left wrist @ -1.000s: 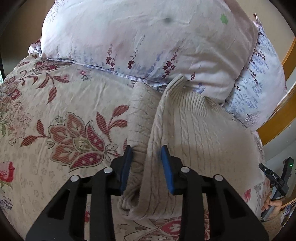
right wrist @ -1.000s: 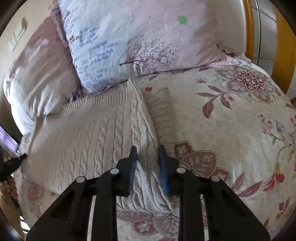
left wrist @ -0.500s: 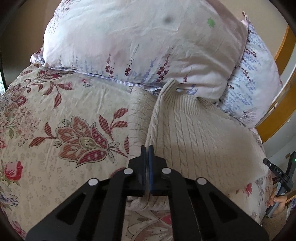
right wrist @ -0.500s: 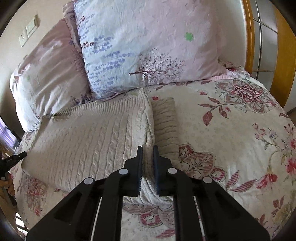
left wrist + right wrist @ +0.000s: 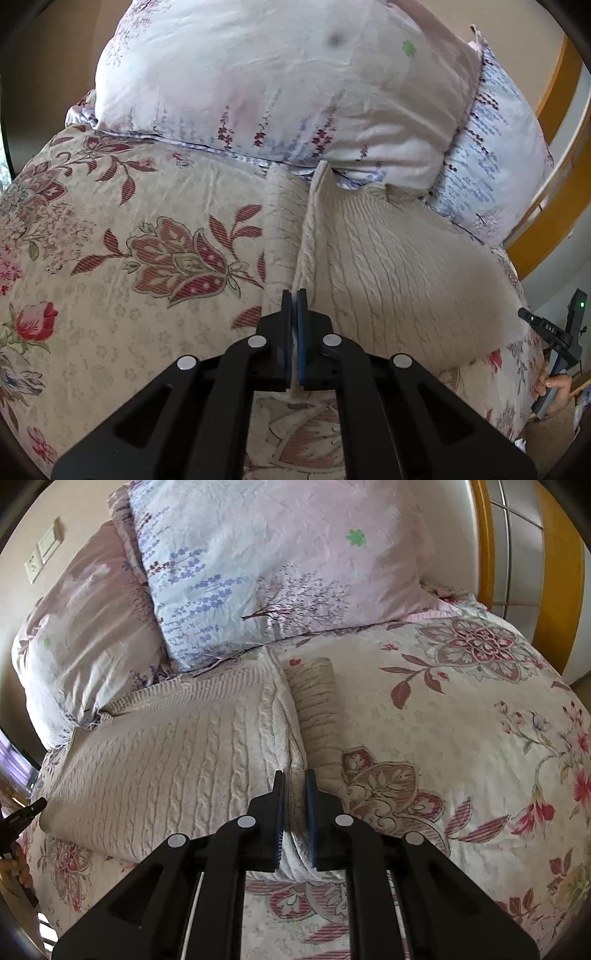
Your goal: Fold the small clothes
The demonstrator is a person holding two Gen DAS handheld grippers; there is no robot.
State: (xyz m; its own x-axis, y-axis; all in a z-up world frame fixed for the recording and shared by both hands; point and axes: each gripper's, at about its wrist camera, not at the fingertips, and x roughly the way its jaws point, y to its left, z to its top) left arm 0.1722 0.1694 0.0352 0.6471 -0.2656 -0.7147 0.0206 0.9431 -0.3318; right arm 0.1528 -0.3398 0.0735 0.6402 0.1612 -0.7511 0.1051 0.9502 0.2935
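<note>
A cream cable-knit sweater (image 5: pixel 388 258) lies on the floral bedspread, its far end against the pillows. My left gripper (image 5: pixel 294 299) is shut on the sweater's left side edge, and a sleeve (image 5: pixel 279 225) lies just left of that edge. In the right wrist view the same sweater (image 5: pixel 177 753) spreads to the left, with its other sleeve (image 5: pixel 317 709) lying to the right of the edge. My right gripper (image 5: pixel 294 779) is shut on the sweater's right side edge, with thick knit bunched between its pads.
Two pale floral pillows (image 5: pixel 280 81) (image 5: pixel 280 561) lean at the head of the bed. A wooden headboard (image 5: pixel 554 572) stands at the right. The floral bedspread (image 5: pixel 110 258) extends on both sides of the sweater. The other gripper shows at the right edge (image 5: pixel 561 339).
Both grippers have closed on the sweater's side edges; a second ago both were open around the fabric. Both have lifted and pulled back slightly, raising the edges.
</note>
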